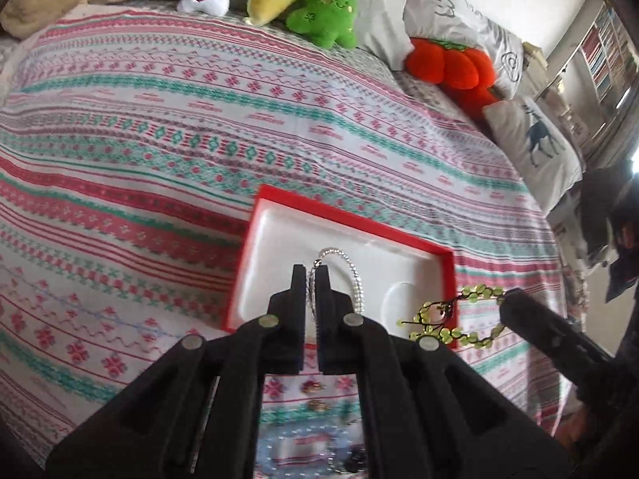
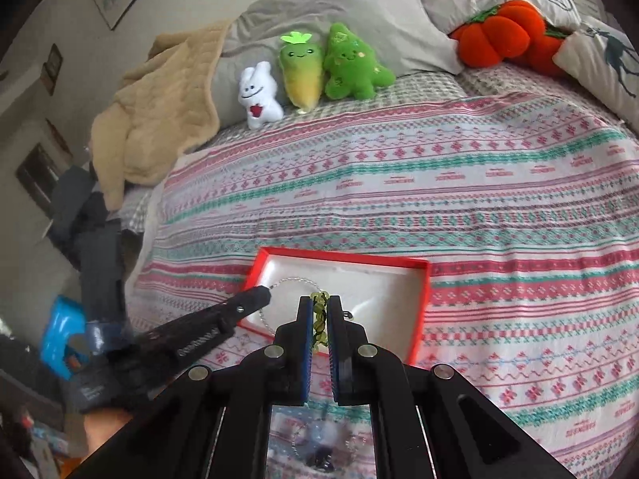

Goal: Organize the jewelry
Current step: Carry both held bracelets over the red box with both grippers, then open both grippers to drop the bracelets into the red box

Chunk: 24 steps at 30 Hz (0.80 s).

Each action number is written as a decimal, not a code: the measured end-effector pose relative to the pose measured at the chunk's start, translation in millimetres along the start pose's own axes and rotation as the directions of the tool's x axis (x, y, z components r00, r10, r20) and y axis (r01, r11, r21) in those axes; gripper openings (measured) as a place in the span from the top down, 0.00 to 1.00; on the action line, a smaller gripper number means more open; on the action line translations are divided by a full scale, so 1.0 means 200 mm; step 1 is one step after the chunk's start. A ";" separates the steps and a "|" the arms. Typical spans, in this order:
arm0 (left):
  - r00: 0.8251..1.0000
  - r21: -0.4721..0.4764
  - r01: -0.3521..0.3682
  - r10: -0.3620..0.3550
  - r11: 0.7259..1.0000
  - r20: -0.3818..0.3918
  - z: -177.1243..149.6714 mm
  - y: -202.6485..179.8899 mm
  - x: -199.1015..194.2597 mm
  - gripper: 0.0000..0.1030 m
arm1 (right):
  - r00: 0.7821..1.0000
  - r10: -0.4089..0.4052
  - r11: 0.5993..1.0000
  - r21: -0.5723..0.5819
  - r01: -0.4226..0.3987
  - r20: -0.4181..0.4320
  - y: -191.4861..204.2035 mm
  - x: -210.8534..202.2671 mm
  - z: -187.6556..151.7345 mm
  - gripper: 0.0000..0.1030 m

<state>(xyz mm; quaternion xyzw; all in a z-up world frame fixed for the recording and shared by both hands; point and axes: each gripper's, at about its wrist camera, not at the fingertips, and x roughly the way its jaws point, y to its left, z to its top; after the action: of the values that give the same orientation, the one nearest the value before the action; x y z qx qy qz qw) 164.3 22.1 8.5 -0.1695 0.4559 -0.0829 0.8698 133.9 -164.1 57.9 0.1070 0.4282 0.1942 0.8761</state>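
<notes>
- Red-rimmed box (image 1: 449,275) with a white lining lies open on the patterned bedspread (image 1: 159,151), and both grippers hang over its near edge, each carrying a piece of jewelry.
- Left gripper (image 1: 311,275): jaws pressed together, pinching a silver bracelet (image 1: 355,275) that dangles as a loop over the white lining.
- Right gripper (image 2: 319,305): jaws pressed on a green bead bracelet (image 2: 319,315), which bunches between the pads; in the left view it hangs as an open loop over the box's right near corner.
- Step in hand, as I judge it: delivering both pieces into the box; neither has been let go yet.
- Box contents: the lining looks bare apart from moulded hollows, one round recess showing near the right side. Both bracelets seem to hang above it, not rest in it, though I cannot tell whether the silver loop's low end touches.
- Next move likely calls for lowering each piece until it pools on the lining, then spreading the jaws, keeping the two loops apart so they do not tangle.
- More small pieces lie on the bedspread near the grippers, blurred; probably still to be sorted.
- Plush toys (image 2: 303,76) and pillows sit far off at the head of the bed, out of the way.
</notes>
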 end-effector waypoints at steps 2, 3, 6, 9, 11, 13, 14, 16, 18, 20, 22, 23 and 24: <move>1.000 0.008 -0.028 0.028 1.000 0.005 0.00 0.01 0.00 0.95 | 1.000 -0.005 1.000 -0.020 0.005 0.001 0.01 0.04 0.00 0.93; 0.999 0.013 -0.040 0.040 0.999 0.004 0.00 0.01 0.01 0.95 | 1.000 -0.023 0.999 -0.026 0.023 -0.002 0.01 0.06 0.00 0.93; 0.997 0.034 -0.079 0.079 0.996 -0.001 -0.01 0.01 0.03 0.95 | 0.996 -0.077 0.997 -0.032 0.076 -0.033 -0.03 0.14 -0.01 0.93; 0.994 0.051 -0.105 0.106 0.993 -0.007 -0.01 0.00 0.04 0.95 | 0.990 -0.123 0.992 -0.031 0.122 -0.061 -0.09 0.20 -0.03 0.93; 0.994 0.058 -0.111 0.112 0.992 -0.004 -0.02 0.00 0.04 0.95 | 0.989 -0.134 0.991 -0.027 0.132 -0.068 -0.11 0.22 -0.03 0.93; 0.994 0.059 -0.110 0.111 0.992 -0.003 -0.01 -0.01 0.03 0.95 | 0.988 -0.142 0.990 -0.031 0.140 -0.064 -0.12 0.21 -0.03 0.92; 0.993 0.059 -0.114 0.114 0.992 -0.001 -0.01 -0.01 0.02 0.95 | 0.987 -0.145 0.989 -0.036 0.143 -0.062 -0.12 0.21 -0.03 0.92; 0.992 0.071 -0.125 0.125 0.990 0.004 0.00 -0.03 0.01 0.89 | 0.986 -0.154 0.988 -0.040 0.152 -0.059 -0.11 0.19 -0.02 0.86; 0.990 0.100 -0.138 0.138 0.985 0.009 0.00 -0.05 -0.03 0.67 | 0.984 -0.168 0.985 -0.043 0.166 -0.051 -0.09 0.16 -0.02 0.85; 0.989 0.123 -0.151 0.148 0.981 0.032 -0.01 -0.06 -0.09 0.46 | 0.985 -0.165 0.986 -0.038 0.163 -0.043 -0.09 0.11 -0.02 0.81; 0.987 0.139 -0.161 0.157 0.977 0.038 -0.02 -0.07 -0.14 0.43 | 0.985 -0.168 0.985 -0.036 0.166 -0.040 -0.08 0.07 -0.02 0.68; 0.986 0.142 -0.164 0.160 0.976 0.035 -0.02 -0.07 -0.15 0.41 | 0.984 -0.172 0.985 -0.035 0.170 -0.038 -0.08 0.05 -0.03 0.60; 0.985 0.146 -0.172 0.169 0.974 0.031 -0.03 -0.06 -0.18 0.40 | 0.984 -0.175 0.984 -0.029 0.174 -0.035 -0.08 0.03 -0.03 0.41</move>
<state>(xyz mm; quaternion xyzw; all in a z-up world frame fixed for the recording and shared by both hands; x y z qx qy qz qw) 140.1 19.6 37.1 -0.0654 0.4532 -0.0400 0.8881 136.9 -176.3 43.6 0.0540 0.4497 0.1242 0.8829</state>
